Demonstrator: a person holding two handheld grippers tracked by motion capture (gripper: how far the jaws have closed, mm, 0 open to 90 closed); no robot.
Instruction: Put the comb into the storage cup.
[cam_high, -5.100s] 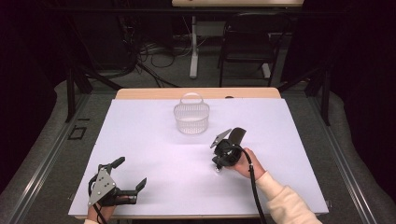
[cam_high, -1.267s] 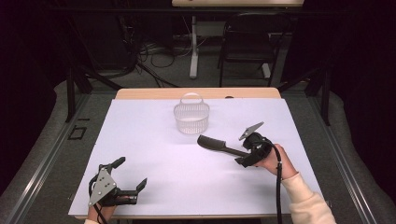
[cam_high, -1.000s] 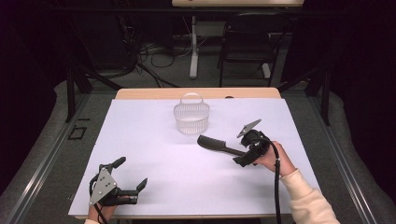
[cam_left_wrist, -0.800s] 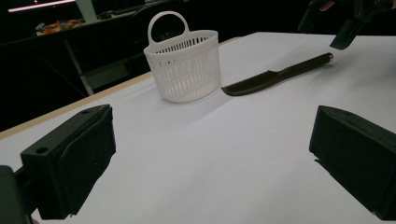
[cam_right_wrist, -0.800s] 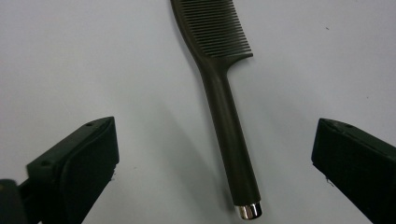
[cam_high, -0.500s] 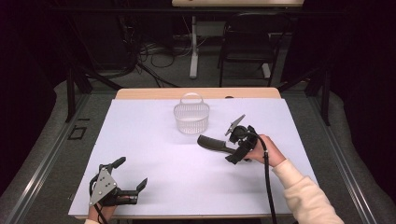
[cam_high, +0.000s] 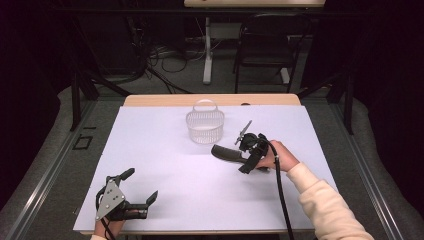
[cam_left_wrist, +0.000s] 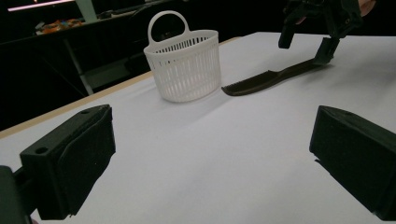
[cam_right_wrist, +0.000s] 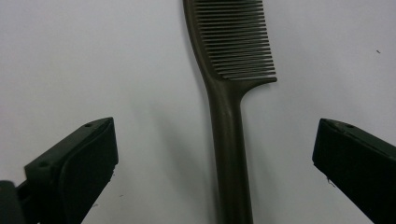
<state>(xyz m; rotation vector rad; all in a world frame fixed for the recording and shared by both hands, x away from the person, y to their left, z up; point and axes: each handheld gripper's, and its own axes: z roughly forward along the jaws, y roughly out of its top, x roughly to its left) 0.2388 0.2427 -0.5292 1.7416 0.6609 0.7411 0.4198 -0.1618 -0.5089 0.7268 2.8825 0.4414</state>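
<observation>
Right gripper (cam_high: 244, 148), jaws spread wide, hangs over the handle of the dark comb (cam_right_wrist: 232, 88), which lies flat mid-table beside the white basket (cam_high: 205, 125). Left gripper (cam_high: 132, 192) rests open near the table's front-left corner.

The desk (cam_high: 165, 150) fills the middle of the high view, its top covered by a white sheet, with a strip of bare wood along the far edge. A white basket (cam_high: 205, 125) stands upright on the sheet, just above the frame's centre. A dark comb (cam_high: 226, 153) lies flat just right of and below the basket, near it but apart, teeth end toward the basket.
</observation>
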